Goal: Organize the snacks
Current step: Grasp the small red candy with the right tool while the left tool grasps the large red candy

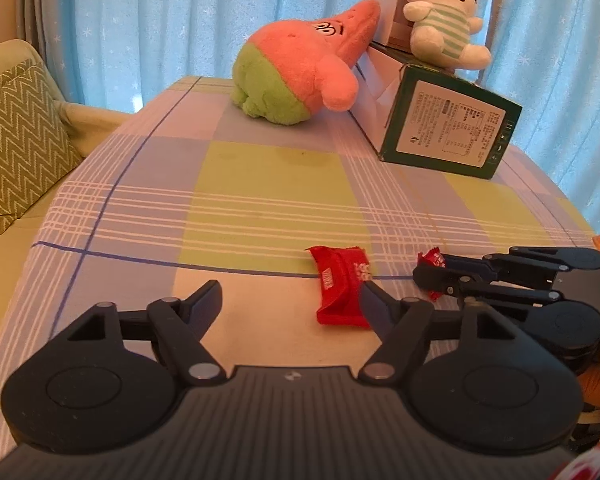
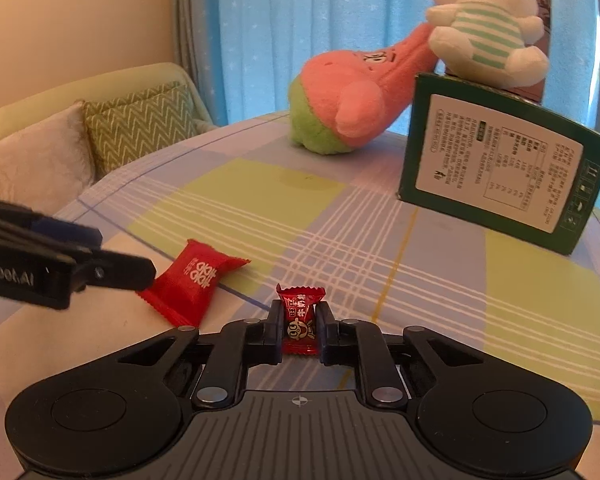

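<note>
Setting, as I read it through the wrist cameras: a home living room. Landmark: the desk point(image 1: 260, 184), covered with a checked pastel cloth. Behind it, full-length blue curtains point(image 1: 160, 20) with small white stars. To its left, a pale sofa point(image 1: 16, 60) carrying a green zigzag cushion point(image 1: 16, 136) and a white cushion point(image 2: 36, 164). At the desk's far end, a pink-and-green plush toy point(image 1: 296, 68) leaning on a printed carton point(image 1: 448, 124), with a white plush animal point(image 1: 444, 12) seated on top.
</note>
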Demonstrator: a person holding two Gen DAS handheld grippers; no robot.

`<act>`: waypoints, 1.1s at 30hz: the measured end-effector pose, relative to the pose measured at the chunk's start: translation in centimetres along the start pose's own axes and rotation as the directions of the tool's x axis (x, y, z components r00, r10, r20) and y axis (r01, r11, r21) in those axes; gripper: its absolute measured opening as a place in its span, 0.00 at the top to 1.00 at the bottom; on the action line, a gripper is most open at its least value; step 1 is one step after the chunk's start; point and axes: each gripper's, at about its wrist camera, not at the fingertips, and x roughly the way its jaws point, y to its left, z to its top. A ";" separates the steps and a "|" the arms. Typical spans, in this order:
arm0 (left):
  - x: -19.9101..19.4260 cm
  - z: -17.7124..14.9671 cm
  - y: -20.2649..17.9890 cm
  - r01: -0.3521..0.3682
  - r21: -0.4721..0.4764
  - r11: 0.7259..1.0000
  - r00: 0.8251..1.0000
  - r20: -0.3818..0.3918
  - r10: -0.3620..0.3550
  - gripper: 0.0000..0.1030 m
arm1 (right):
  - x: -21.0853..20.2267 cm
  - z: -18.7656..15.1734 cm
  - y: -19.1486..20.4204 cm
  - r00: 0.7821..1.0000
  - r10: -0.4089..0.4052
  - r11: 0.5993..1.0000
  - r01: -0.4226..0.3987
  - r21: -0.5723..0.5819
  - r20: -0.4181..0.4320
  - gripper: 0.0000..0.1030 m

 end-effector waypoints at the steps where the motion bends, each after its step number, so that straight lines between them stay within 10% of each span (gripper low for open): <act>1: 0.1 0.0 -0.2 0.009 0.000 1.000 1.000 0.002 -0.009 0.34 | -0.2 0.1 -0.3 1.000 -0.009 1.000 0.009 0.017 0.003 0.84; 33: 3.4 0.4 -4.6 -0.040 0.103 0.994 0.999 0.007 0.039 0.77 | -2.0 -0.8 -3.5 0.994 -0.103 0.985 0.108 0.138 -0.039 0.85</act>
